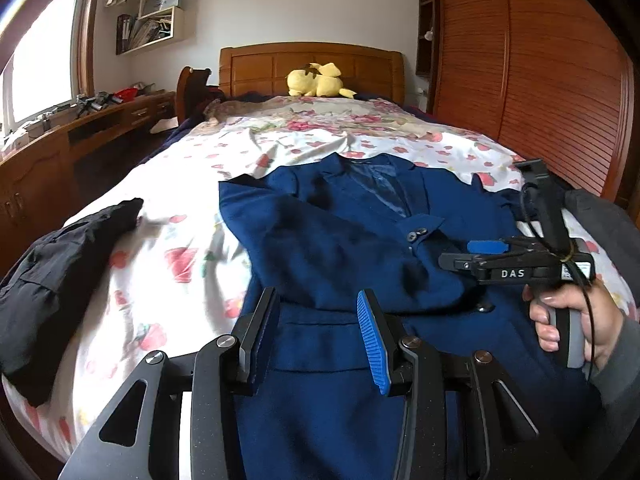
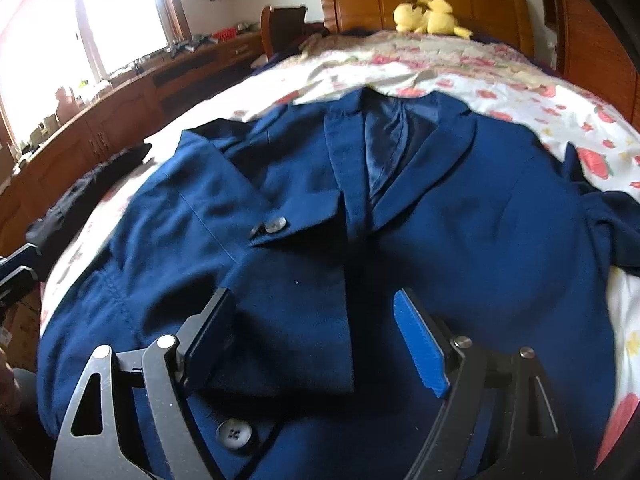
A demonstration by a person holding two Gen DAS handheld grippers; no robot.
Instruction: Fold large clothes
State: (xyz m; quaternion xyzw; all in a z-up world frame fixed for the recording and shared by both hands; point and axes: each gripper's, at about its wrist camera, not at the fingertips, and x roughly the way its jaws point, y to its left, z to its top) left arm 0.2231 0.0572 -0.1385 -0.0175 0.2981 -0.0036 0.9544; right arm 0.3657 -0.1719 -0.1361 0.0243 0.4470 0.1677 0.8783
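Observation:
A navy blue blazer [image 1: 340,240] lies face up on the floral bedsheet [image 1: 168,272], collar toward the headboard, with one sleeve folded across its front. My left gripper [image 1: 316,304] is open and empty above the blazer's lower front. My right gripper [image 1: 456,258] shows in the left wrist view, held by a hand over the blazer's right side. In the right wrist view the right gripper [image 2: 316,304] is open and empty just above the folded sleeve [image 2: 288,312] of the blazer [image 2: 460,220].
A black garment [image 1: 64,264] lies bunched at the bed's left edge. A yellow plush toy [image 1: 316,80] sits by the wooden headboard [image 1: 312,64]. A wooden desk [image 1: 80,136] runs along the left, a wooden wardrobe [image 1: 540,60] on the right.

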